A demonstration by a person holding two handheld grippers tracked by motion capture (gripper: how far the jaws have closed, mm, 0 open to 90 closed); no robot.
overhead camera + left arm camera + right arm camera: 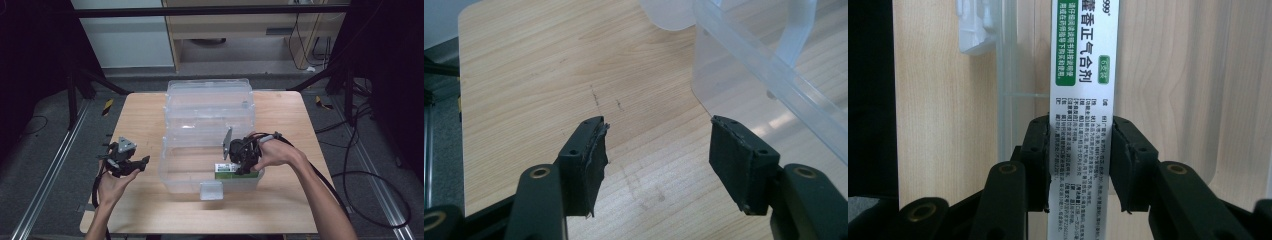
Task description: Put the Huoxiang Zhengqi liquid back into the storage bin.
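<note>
Your wooden table (140,120) carries a clear plastic bin (210,125), lid thrown back, standing at its middle. Inside the bin's near right corner lies the green-and-white box (226,170). Your right gripper (1080,160) reaches into that corner, its 2 jaws clamped against the box's narrow sides. Your left gripper (656,155) hovers just left of the bin, jaws spread wide with nothing between them.

Box (1082,100): white, with a green band bearing white characters and fine black print below. Storage bin (210,117): clear, colourless plastic with a frosted white latch. Table (145,115): light wood grain, with faint dark scuff marks. Right tongs (1080,160) and left tongs (656,160): matte black, brass-coloured rivets.
</note>
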